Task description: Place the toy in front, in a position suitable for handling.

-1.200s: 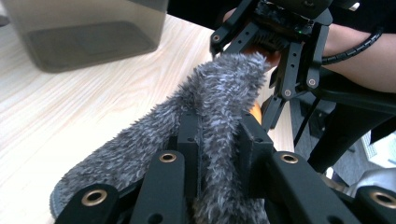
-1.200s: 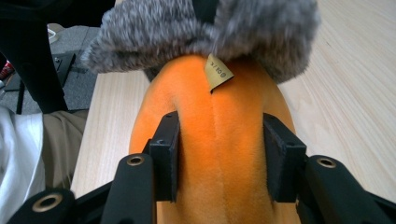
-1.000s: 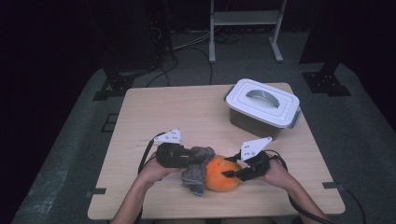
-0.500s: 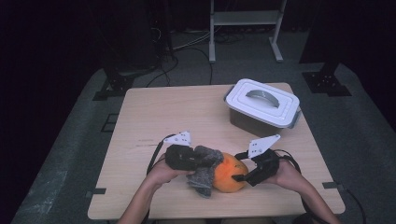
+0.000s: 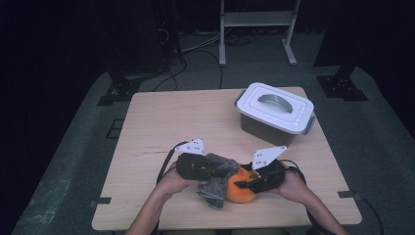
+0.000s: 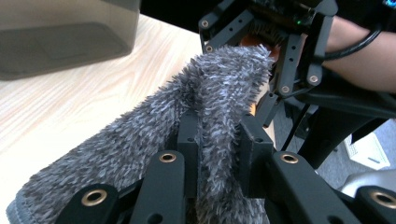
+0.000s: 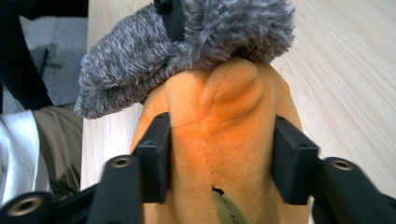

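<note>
While my left gripper (image 6: 217,140) stays clamped on the grey fuzzy sock (image 6: 205,93), my right gripper (image 7: 219,163) has just been closing its 2 jaws on the orange plush toy (image 7: 224,135). Both sit at the table's (image 5: 161,122) near edge. If the plush squeezes out, the sock could slide off it.

Grey fuzzy sock (image 5: 215,183): shaggy pile, draped limp over the near-left side of the orange plush toy (image 5: 240,188), toe end hanging to the bench (image 5: 161,127). Toy: rounded, soft, seamed, a small tag at its base, resting near the bench's front edge.
</note>
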The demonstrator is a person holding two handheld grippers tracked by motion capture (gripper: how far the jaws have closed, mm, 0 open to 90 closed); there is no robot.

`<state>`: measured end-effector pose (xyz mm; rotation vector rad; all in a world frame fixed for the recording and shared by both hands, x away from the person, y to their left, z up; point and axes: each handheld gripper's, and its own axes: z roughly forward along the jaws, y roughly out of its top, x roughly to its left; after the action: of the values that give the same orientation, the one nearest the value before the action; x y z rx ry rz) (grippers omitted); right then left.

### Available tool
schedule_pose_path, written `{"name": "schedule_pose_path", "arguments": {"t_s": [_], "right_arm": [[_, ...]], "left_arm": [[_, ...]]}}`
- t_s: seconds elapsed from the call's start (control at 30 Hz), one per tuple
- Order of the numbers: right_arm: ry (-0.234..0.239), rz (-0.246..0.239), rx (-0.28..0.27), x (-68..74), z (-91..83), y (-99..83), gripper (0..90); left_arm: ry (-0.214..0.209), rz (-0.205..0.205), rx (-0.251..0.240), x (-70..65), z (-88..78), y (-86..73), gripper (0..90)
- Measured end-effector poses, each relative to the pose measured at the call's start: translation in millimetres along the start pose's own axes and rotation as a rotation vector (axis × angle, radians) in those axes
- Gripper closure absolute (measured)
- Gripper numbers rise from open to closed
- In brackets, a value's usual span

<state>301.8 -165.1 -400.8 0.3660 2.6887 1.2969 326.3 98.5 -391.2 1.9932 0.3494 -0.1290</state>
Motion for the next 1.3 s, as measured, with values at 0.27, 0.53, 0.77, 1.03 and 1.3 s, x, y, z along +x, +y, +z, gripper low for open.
{"name": "schedule_pose_path", "arguments": {"t_s": [0.27, 0.53, 0.77, 1.03, 1.3], "right_arm": [[0.087, -0.013, -0.136, -6.1, 6.8, 9.4, 51.3], [0.143, -0.056, -0.135, -7.8, 23.9, 3.7, 51.2], [0.112, -0.102, -0.104, -6.8, 13.4, -3.0, 50.1], [0.102, -0.113, -0.106, -7.6, 4.9, -12.3, 49.9], [0.086, -0.089, -0.130, -5.3, -4.8, -28.1, 50.1]], "left_arm": [[0.001, 0.028, -0.065, -3.6, -21.5, 17.3, 73.9], [0.024, 0.008, -0.030, 0.6, -19.9, 5.1, 73.9], [0.037, 0.014, -0.001, -1.0, -21.3, 1.6, 73.8], [0.063, 0.022, 0.030, 0.0, -27.4, -1.6, 73.7], [0.085, 0.014, 0.037, 3.5, -30.7, -3.5, 73.5]]}}
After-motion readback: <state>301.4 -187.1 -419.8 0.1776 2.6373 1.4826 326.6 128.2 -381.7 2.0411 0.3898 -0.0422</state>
